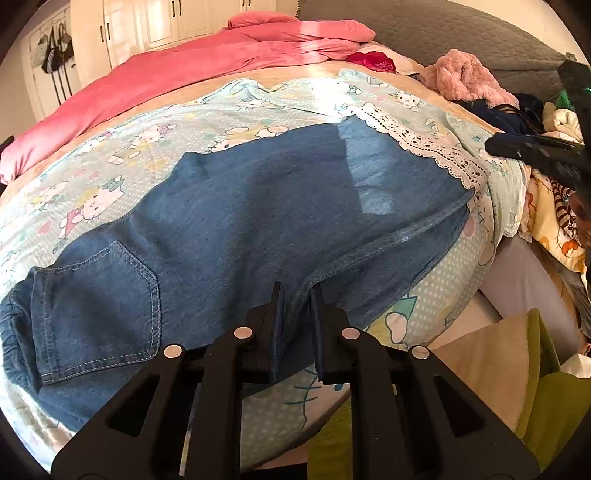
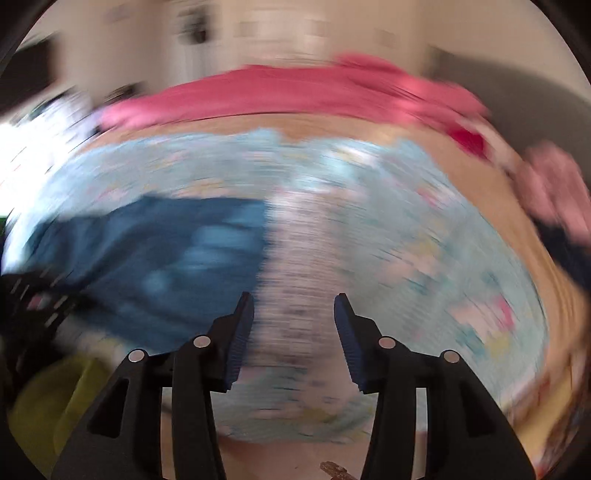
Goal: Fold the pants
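Observation:
Blue denim pants [image 1: 258, 221] lie flat across a cartoon-print sheet [image 1: 147, 136] on the bed. Their back pocket [image 1: 99, 306] and elastic waist are at the left, the legs running right toward a lace trim [image 1: 424, 144]. My left gripper [image 1: 297, 295] is shut on the near edge of the pants, denim pinched between its pads. In the heavily blurred right wrist view the pants [image 2: 147, 258] sit to the left. My right gripper [image 2: 294, 306] stands open over the sheet [image 2: 406, 240] beside the pants, with nothing between its fingers.
A pink duvet [image 1: 184, 66] is bunched along the far side of the bed. A fluffy pink garment [image 1: 465, 77] and a pile of clothes [image 1: 554, 206] lie at the right. Green cloth [image 1: 535, 406] hangs off the near right. Wardrobe doors [image 1: 159, 26] stand behind.

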`<state>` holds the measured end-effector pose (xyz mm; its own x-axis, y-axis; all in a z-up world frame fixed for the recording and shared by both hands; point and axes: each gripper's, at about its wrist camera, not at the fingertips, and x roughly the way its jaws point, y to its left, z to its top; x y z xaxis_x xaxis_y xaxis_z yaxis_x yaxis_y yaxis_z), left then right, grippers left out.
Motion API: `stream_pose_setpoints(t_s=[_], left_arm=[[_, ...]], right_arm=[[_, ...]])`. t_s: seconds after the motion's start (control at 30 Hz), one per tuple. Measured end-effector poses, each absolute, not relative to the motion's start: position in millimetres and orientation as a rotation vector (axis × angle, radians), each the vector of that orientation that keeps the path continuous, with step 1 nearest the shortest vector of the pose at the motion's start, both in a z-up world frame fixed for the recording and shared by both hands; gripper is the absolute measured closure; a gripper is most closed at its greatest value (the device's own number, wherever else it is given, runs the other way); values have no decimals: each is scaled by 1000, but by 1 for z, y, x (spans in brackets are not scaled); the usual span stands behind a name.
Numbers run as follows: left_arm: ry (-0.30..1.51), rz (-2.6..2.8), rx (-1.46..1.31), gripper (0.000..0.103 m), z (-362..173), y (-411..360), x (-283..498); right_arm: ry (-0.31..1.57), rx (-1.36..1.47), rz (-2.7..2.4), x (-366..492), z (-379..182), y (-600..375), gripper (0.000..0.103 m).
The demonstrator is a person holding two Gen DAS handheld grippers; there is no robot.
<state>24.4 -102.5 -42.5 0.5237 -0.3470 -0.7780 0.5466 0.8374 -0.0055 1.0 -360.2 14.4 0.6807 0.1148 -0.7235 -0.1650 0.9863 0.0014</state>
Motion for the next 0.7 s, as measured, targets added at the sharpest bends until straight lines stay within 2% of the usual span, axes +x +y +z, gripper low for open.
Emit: stream_pose_setpoints(t_s=[0.27,0.3,0.33,0.37,0.7], left_arm=[[856,-550,240,95,-40,-101,21],[856,-552,240,95,-40,-101,20],[856,-554,238,95,-39,-101,20],[858,-562,231,95,-39,-100,20],[885,-598,232,81,-42,-100,13]], right_arm=[[832,-467,471,1,-21,-253,58],[841,-500,477,5,-27,-247,68],[861,-508,480,7,-29,-246,97],[888,-496,496,11,-31,-246,101],[983,-425,571,3,-46,-259,100]])
